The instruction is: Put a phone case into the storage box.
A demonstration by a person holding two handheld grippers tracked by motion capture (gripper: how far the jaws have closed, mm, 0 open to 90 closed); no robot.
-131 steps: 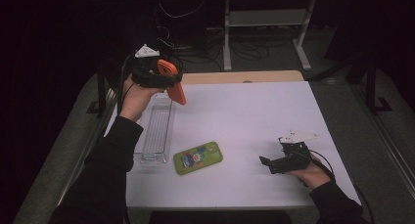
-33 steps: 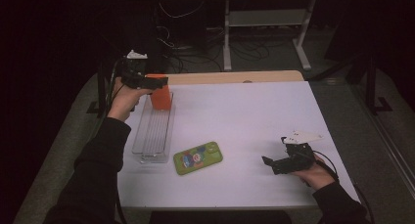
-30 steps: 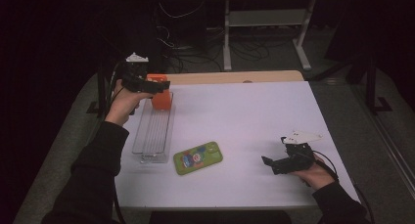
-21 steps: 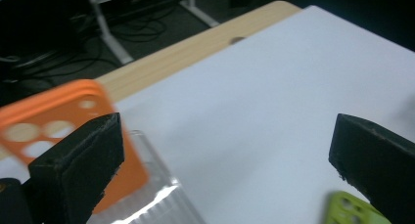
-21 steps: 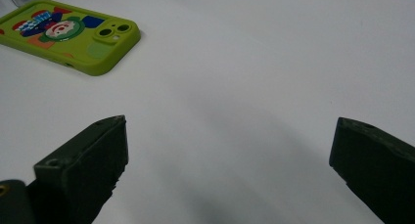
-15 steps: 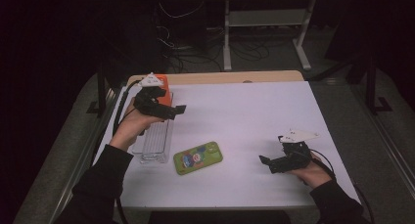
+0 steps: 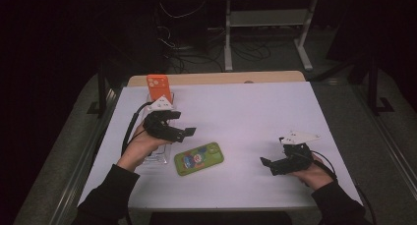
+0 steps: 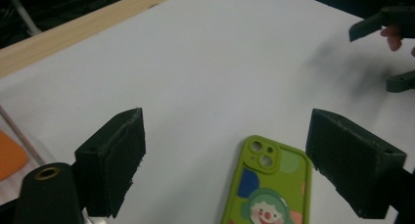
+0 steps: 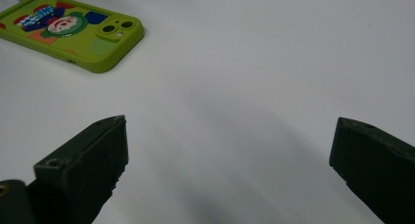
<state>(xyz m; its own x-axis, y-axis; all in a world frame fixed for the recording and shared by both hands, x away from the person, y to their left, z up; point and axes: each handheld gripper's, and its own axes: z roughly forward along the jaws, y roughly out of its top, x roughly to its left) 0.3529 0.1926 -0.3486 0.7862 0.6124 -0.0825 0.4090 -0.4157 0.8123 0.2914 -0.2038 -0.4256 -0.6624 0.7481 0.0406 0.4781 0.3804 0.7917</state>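
Looking down from the high view, a green phone case is seen lying flat on the white table, just right of the left gripper, which is held above the near end of a clear tray. One orange phone case is stood upright at the tray's far end. The right gripper is rested well apart to the right. Two cases, one tray and two grippers are counted; much of the tray is hidden under the left hand.

From the left gripper view, the green case is framed between the jaws, untouched; they have just been closing a little yet stand wide, nothing gripped. Its near end is cut off; an orange corner is glimpsed at left.

From the right gripper view, the jaws are spread wide on nothing, and the green case is seen far left, partly cropped.
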